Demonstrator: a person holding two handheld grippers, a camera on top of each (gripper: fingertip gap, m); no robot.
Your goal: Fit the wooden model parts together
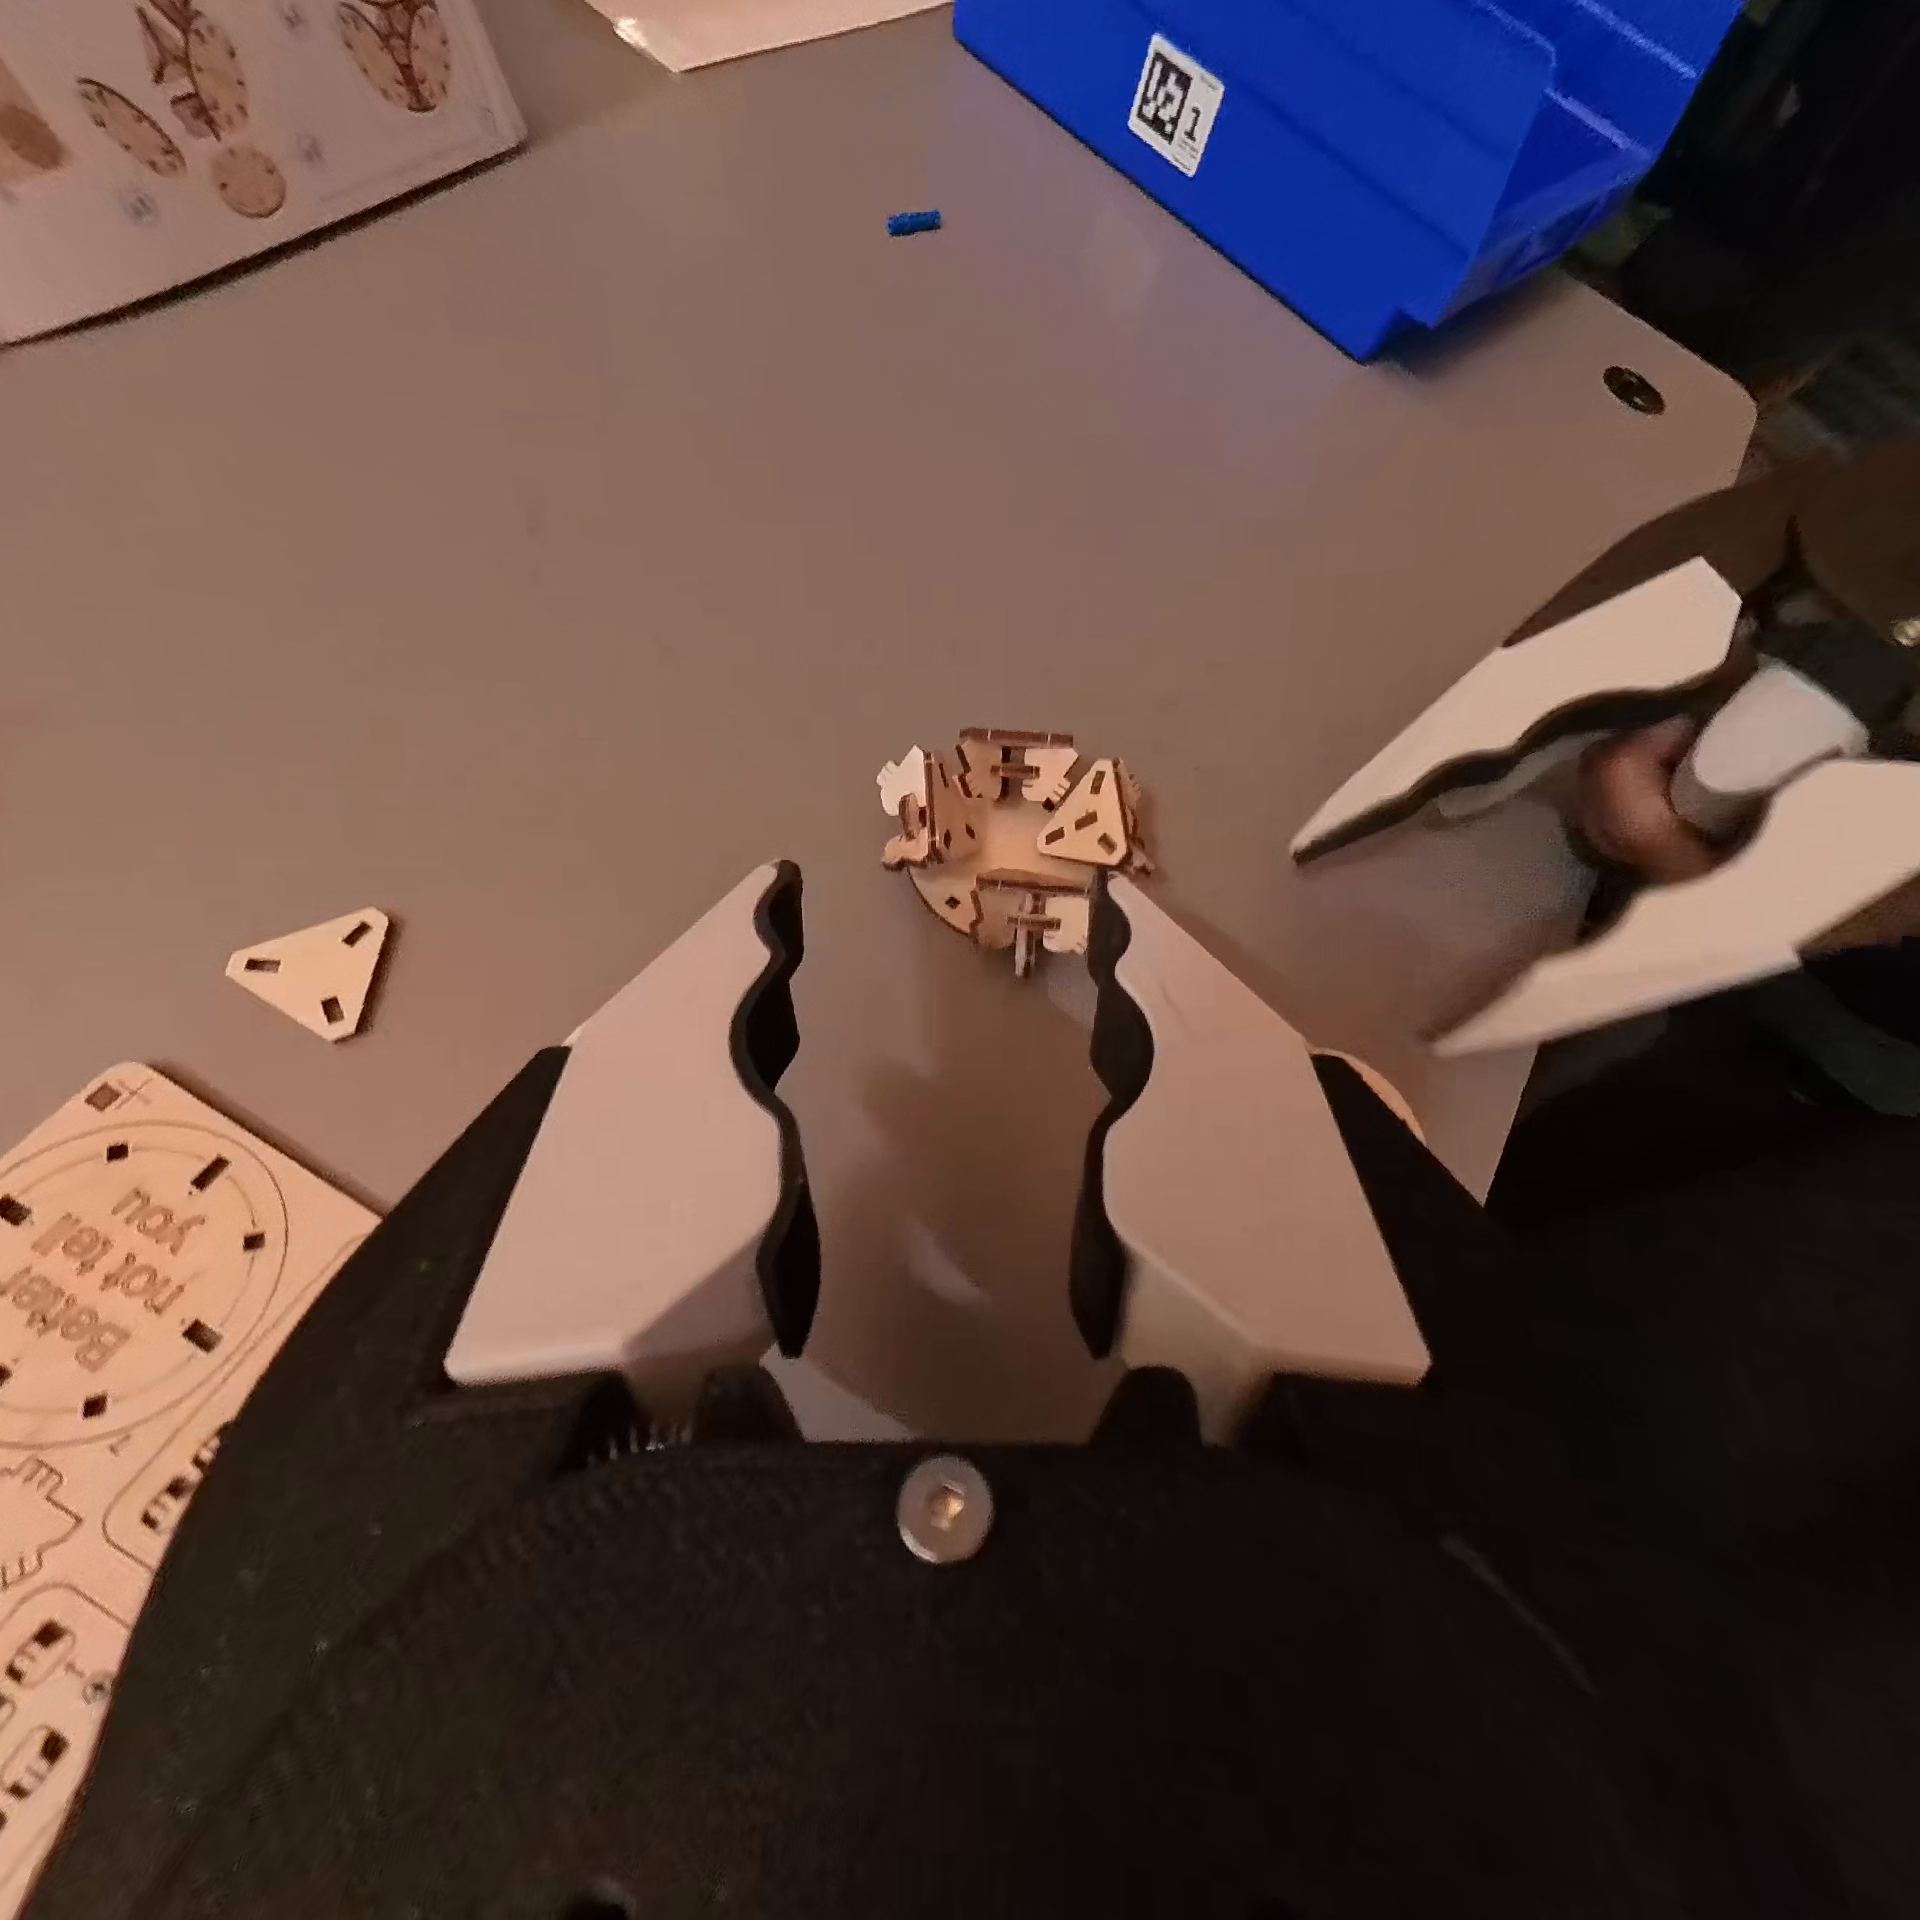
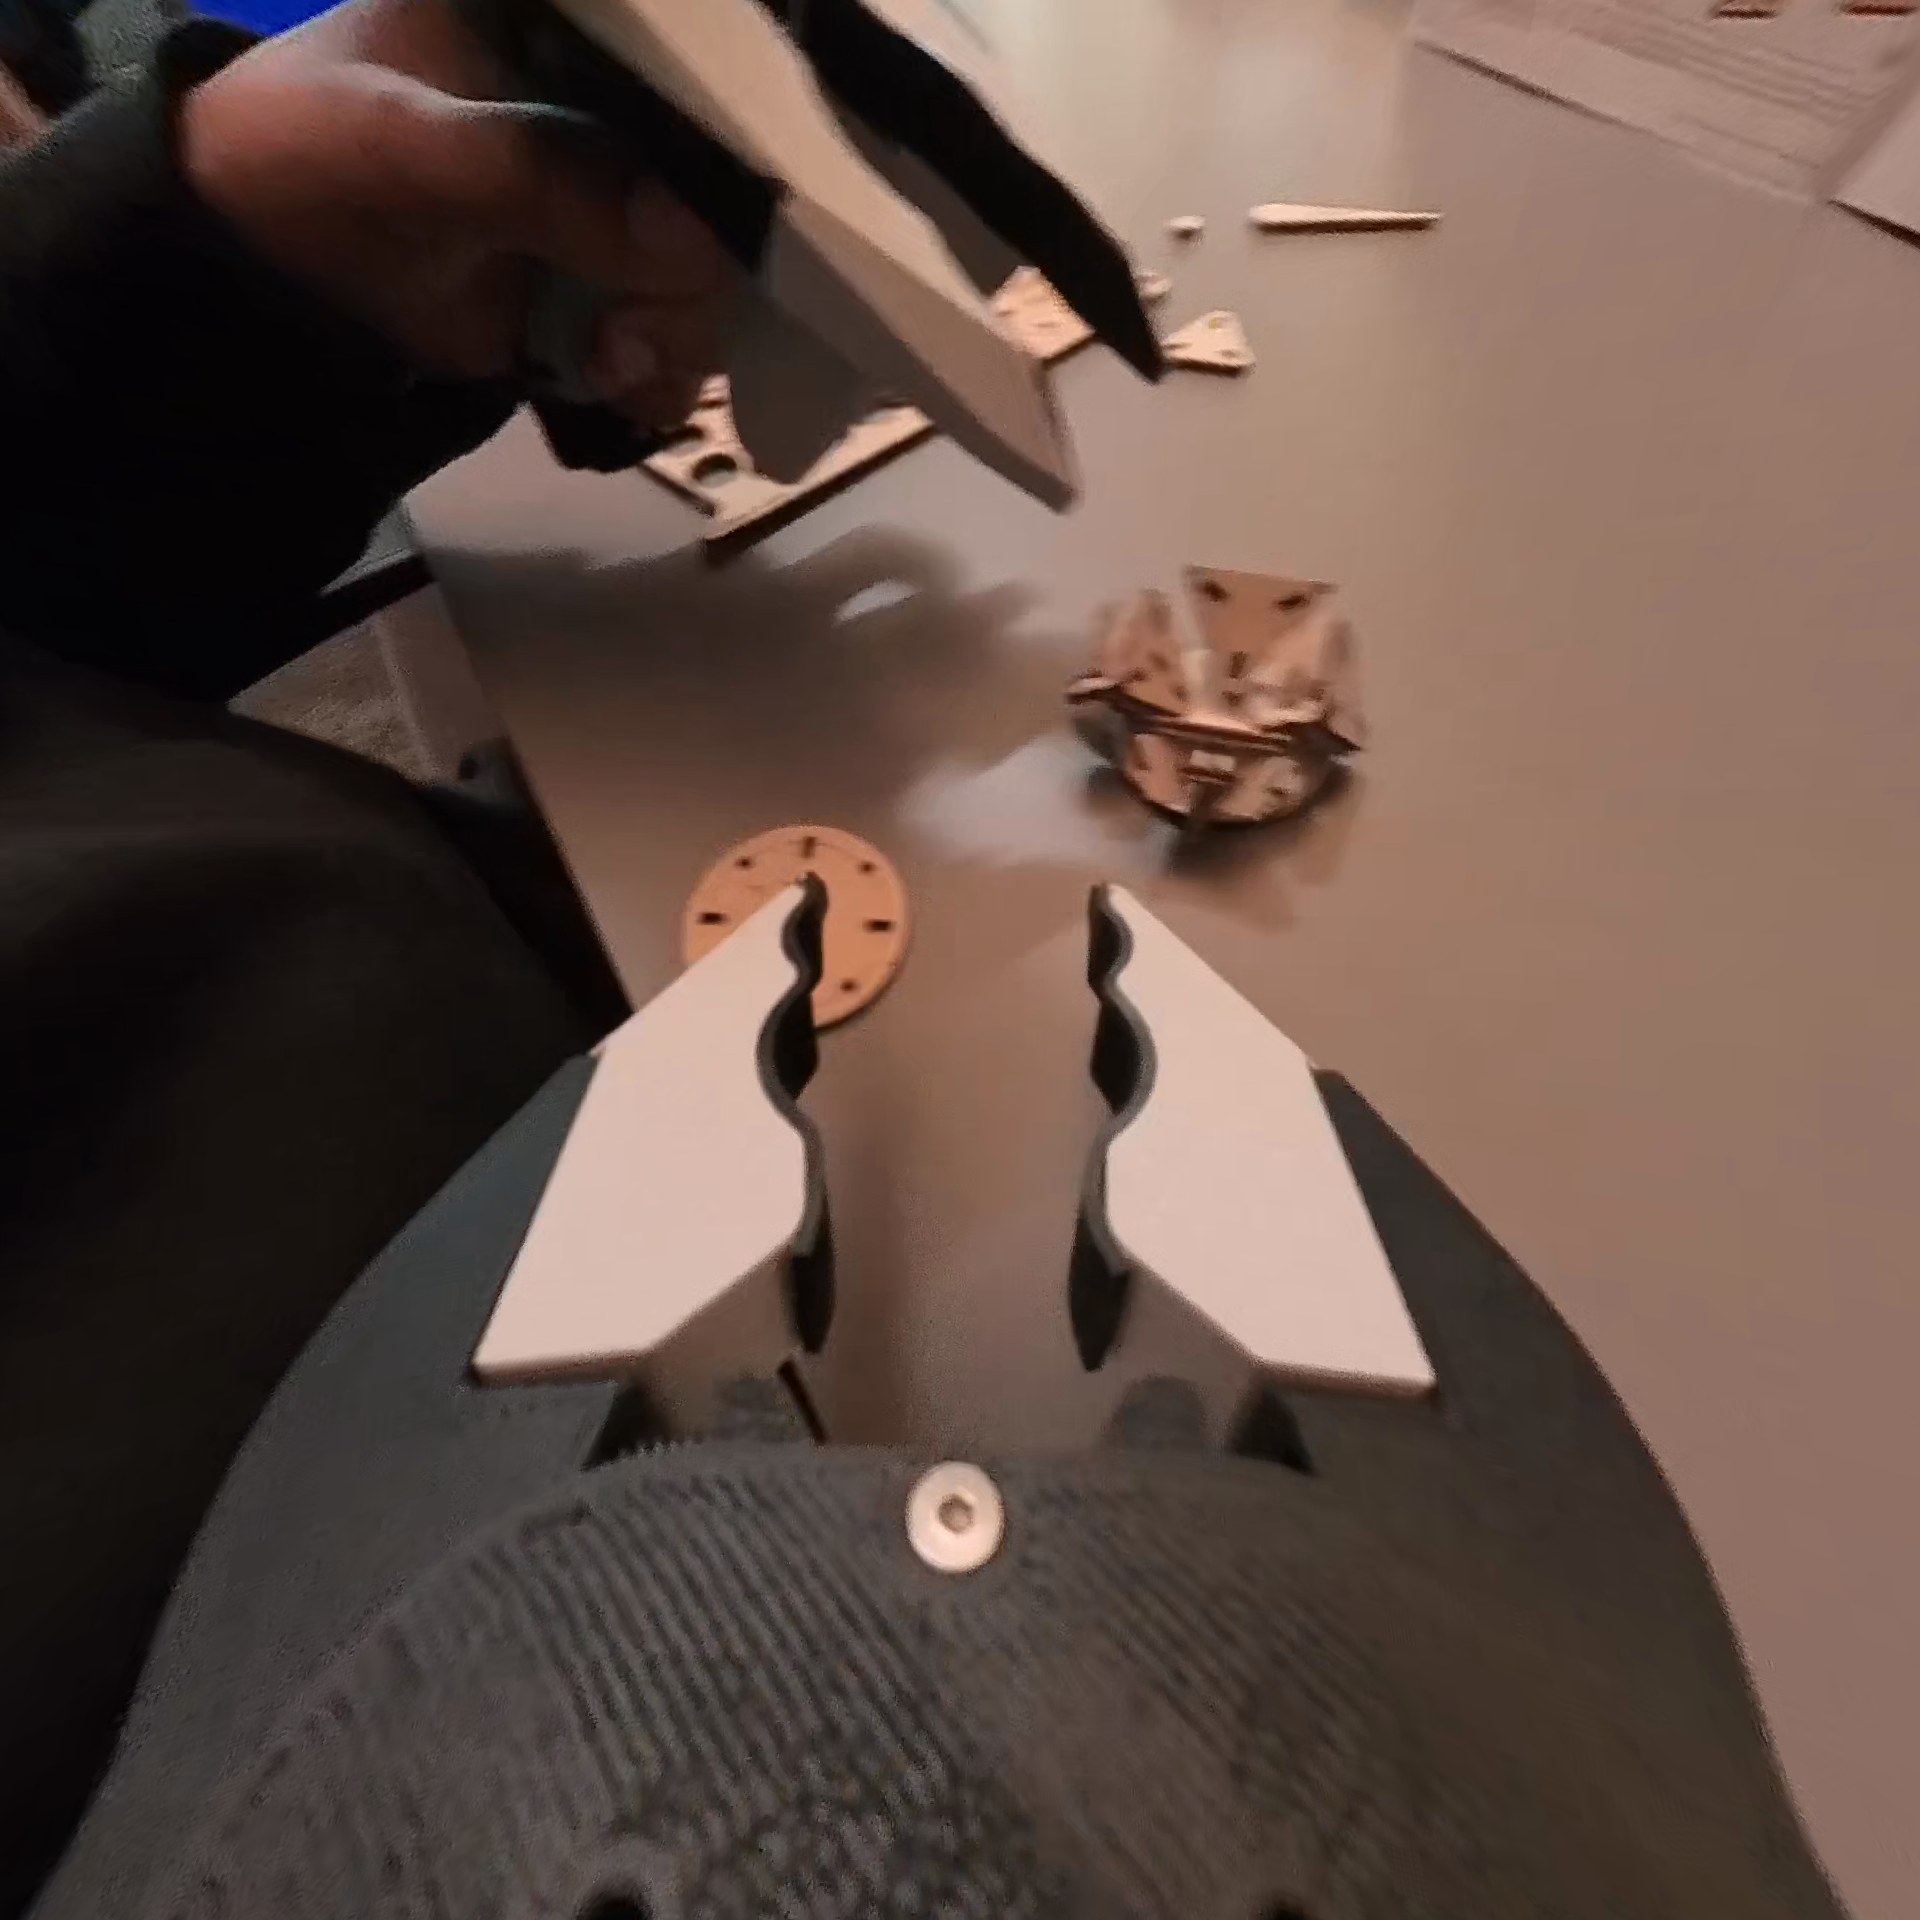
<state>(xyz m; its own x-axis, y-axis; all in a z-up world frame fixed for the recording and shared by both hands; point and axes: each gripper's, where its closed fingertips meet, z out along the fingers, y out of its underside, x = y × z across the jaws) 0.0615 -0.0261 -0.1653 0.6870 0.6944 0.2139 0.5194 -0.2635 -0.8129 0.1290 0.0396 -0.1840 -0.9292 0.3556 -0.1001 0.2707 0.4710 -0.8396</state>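
Plywood, pale and laser-cut, makes up nearly everything on the grey tabletop: a small round wooden assembly of slotted upright pieces with a triangular plate leaning on its right side stands near the middle, and the left hand-held gripper hovers just short of it with its white, black-padded fingers well apart and nothing between them; its right fingertip sits just beside the near edge of the assembly, though whether it touches cannot be told. A loose flat wooden triangle with three slots lies to the left of that gripper, a cut plywood sheet with a round outline lies at the lower left, a printed sheet showing wooden parts rests at the far left, and a blue plastic bin with a square marker label stands at the far right near a tiny blue piece. The right hand-held gripper also has its jaws spread and bare; its left fingertip overlaps a flat round wooden disc with small slots lying on the tabletop near the edge, and the assembly stands beyond its right fingertip, apart from it
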